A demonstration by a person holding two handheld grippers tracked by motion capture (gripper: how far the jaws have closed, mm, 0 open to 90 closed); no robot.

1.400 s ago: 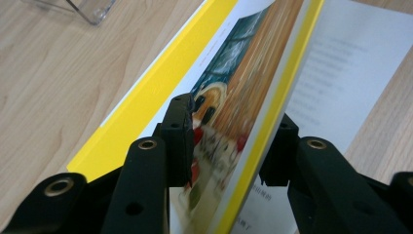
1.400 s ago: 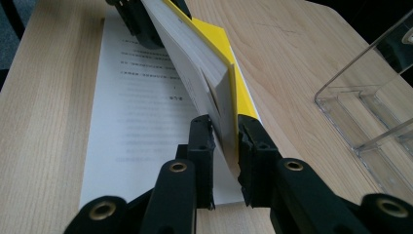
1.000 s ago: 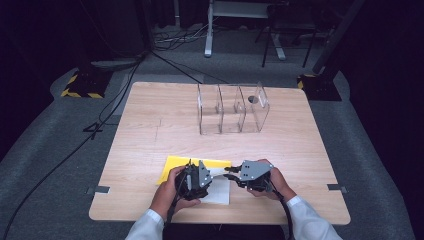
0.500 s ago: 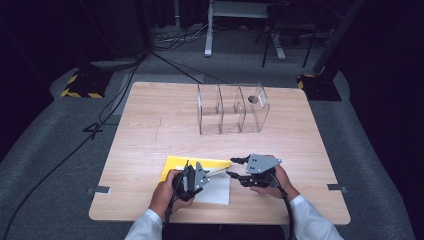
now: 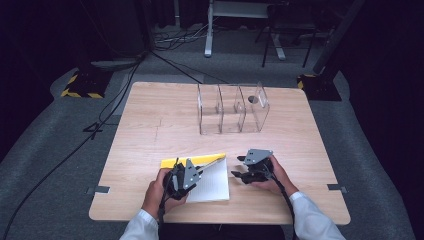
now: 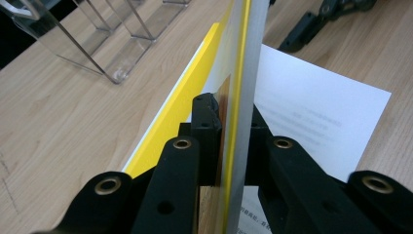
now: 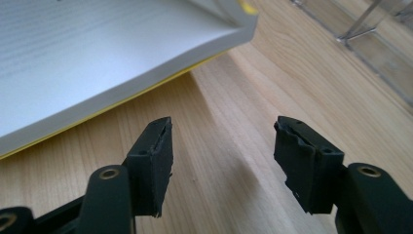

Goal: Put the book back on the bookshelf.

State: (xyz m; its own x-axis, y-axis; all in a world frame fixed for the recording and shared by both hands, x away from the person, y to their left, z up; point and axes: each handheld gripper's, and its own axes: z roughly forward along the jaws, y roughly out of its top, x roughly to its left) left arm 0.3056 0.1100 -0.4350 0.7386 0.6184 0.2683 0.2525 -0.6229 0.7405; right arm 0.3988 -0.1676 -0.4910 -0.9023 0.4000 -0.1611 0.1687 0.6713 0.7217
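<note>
The left gripper (image 5: 196,173) has just closed its fingers on the yellow book's cover (image 6: 237,97), lifted edge-on between them; the right gripper (image 7: 221,161) has opened, fingers apart over bare surface (image 7: 229,112), pages beside them—handover looks done.

Yellow-covered book (image 5: 200,172) with white pages; pale wood-grain table (image 5: 150,130); black grippers.

One yellow-covered book (image 5: 207,175) is being counted on the one wooden table (image 5: 150,130). One clear acrylic organiser (image 5: 232,107) is being counted toward the far side, and three compartments are being made out in it. Two handheld grippers are being counted: one left gripper (image 5: 200,172) and one right gripper (image 5: 239,167). Two hands are being seen.
</note>
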